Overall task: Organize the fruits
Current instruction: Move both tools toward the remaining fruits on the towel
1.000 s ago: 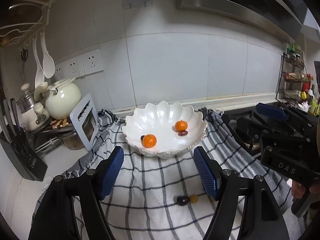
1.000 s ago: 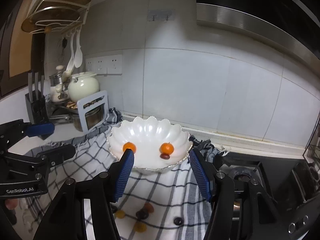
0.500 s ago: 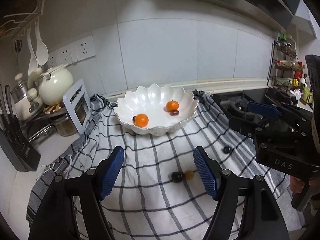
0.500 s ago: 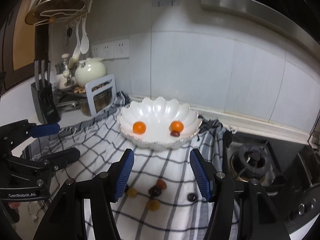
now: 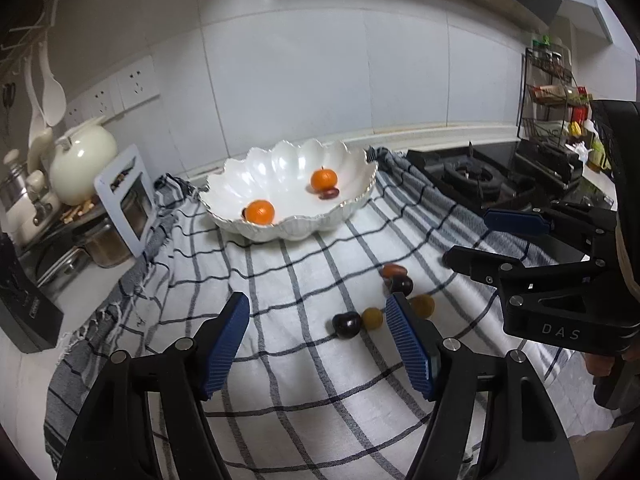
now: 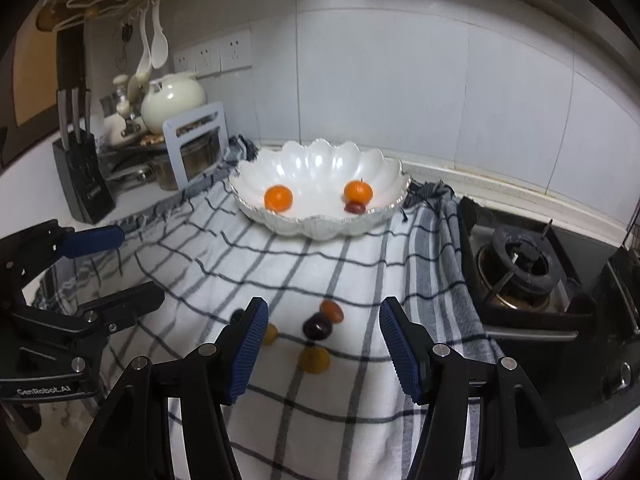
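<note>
A white scalloped bowl (image 5: 352,172) (image 6: 384,168) stands at the back of a checked cloth (image 5: 280,288) (image 6: 320,264). It holds two oranges (image 5: 260,212) (image 5: 324,179) and a dark red fruit (image 5: 329,193). Several small loose fruits lie on the cloth: a dark plum (image 5: 346,325) (image 6: 317,327), yellow ones (image 5: 372,319) (image 6: 314,359) and a reddish one (image 5: 393,270) (image 6: 332,311). My left gripper (image 5: 320,340) is open and empty, just short of the loose fruits. My right gripper (image 6: 320,344) is open and empty, above them.
A gas stove (image 5: 472,176) (image 6: 516,268) borders the cloth on the right. A knife block (image 6: 82,176), a cream kettle (image 5: 82,164) (image 6: 174,100), pots and a white rack (image 5: 126,200) crowd the left. A spice shelf (image 5: 552,96) stands far right.
Both grippers have pulled back from the bowl and tilted down. The loose fruits now lie closer to the open fingers. Nothing was grasped.
</note>
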### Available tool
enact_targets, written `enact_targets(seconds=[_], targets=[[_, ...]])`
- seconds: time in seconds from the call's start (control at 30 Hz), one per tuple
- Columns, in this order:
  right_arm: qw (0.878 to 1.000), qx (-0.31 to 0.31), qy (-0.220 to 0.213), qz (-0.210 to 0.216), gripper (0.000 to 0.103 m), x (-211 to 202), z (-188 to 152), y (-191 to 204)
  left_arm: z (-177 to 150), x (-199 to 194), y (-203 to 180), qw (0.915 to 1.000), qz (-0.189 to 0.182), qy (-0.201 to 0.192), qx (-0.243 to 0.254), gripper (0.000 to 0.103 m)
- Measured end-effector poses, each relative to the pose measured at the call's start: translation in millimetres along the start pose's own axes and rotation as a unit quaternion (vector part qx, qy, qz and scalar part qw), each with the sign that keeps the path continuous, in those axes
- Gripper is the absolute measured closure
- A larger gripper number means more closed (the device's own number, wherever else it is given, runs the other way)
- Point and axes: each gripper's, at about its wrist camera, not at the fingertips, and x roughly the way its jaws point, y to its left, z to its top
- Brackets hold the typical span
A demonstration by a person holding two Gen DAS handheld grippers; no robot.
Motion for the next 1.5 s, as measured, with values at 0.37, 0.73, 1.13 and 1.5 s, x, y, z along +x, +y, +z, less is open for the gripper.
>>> enact_targets(seconds=[0.37,0.73,1.13,1.5], targets=[[0.999,-0.010,0.025,-0.023,0.044,24.7,-20.2,3.4,-16.6,38.1,-3.4,0.9989,-0.030,0.024,0.027,0.041],[0.998,0.007,0.055,-0.017,0.044,52.2,-40.1,3.7,-28.4,73.4,-2.1,0.9968,-0.060,0.043,0.030,0.049],[0.997,0.022,0.067,-0.005,0.048,65.7,-47.7,1.7,-33.0,92.8,1.3,0.9955,-0.079,0.053,0.007,0.056],[0.997,0.028,0.067,0.002,0.055,73.9,-46.8,0.9,-32.2,112.5,4.2,0.9917,-0.102,0.075,-0.019,0.061]])
